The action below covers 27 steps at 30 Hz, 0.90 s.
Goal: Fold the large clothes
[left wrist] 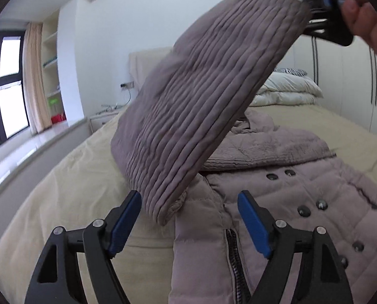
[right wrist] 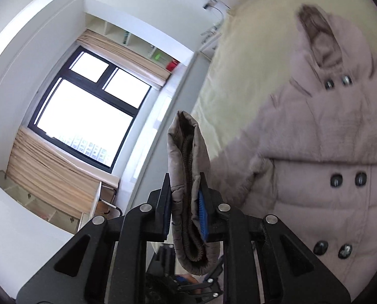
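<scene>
Right gripper point(right wrist: 185, 212) is clamping the ribbed sleeve cuff point(right wrist: 188, 190) of the mauve puffer coat point(right wrist: 327, 152), jaws pressing both sides of the cuff. The sleeve point(left wrist: 196, 101) is hanging raised above the beige bed point(left wrist: 69, 190), slanting across the left wrist view. Left gripper point(left wrist: 189, 224) is hovering spread wide, holding nothing, just above the coat's zipper edge point(left wrist: 235, 261). Bare bedding is lying open toward the window point(right wrist: 87, 111). Coat hem is running off frame; hood point(right wrist: 320, 38) is blurring.
</scene>
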Motion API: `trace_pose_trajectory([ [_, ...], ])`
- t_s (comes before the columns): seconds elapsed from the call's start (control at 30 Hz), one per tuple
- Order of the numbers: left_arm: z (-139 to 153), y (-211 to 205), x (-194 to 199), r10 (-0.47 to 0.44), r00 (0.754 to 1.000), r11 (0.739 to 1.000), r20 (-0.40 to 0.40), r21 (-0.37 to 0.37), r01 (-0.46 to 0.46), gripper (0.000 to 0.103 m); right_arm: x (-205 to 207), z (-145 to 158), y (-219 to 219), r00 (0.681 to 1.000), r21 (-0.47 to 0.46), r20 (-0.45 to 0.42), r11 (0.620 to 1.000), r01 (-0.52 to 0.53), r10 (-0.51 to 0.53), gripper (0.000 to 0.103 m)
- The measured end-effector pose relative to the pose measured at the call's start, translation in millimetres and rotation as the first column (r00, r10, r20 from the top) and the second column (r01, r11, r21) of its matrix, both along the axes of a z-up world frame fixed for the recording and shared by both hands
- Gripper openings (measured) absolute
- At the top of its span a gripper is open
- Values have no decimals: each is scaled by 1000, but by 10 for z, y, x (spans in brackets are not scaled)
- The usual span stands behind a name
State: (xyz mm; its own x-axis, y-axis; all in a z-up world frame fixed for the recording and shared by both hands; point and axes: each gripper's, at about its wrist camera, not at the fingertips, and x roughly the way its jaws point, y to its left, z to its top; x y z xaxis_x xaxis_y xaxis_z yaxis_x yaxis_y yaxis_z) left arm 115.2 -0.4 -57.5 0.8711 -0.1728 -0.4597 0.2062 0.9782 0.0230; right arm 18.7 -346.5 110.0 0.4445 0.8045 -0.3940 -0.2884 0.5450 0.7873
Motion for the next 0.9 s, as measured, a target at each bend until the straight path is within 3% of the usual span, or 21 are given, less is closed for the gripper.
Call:
trace_pose_trajectory([
  [0.13,80,52,467,62,995,985,-74,-158,-73,83,-16,886,-7,985,48,173,999,17,-26,17],
  [0.23,22,-32,819,104,988,975,-115,-184,-124,83,-58,1386,-86,962,65,267,997,39,-55,17],
  [0.37,-153,-145,1210,135,975,967,-178,-192,-169,83,22,1647,-283,947,66,308,995,79,-95,17],
  [0.5,-230,-422,1446,134,976,986,-172,-71,-148,82,212,1491,-653,950,123,275,986,116,-146,17],
  [0.53,-251,-440,1476,139,976,987,-166,-51,-149,76,263,1426,-747,952,144,262,982,124,-159,17],
  [0.57,-281,-406,1507,153,973,985,-171,-50,-164,64,313,1352,-845,954,159,245,978,136,-173,17],
  [0.63,-394,-244,1607,176,956,977,-235,-76,-199,56,363,1227,-1045,953,169,225,972,165,-201,17],
  [0.73,-607,-82,1684,178,935,978,-306,-50,-203,56,322,1003,-1463,945,208,199,953,219,-261,17],
  [0.8,-635,-59,1657,177,937,981,-300,-18,-191,56,368,790,-1765,937,236,165,935,265,-307,17],
  [0.9,-636,34,1632,190,939,980,-288,-5,-199,47,472,408,-2118,924,240,104,911,336,-368,17],
])
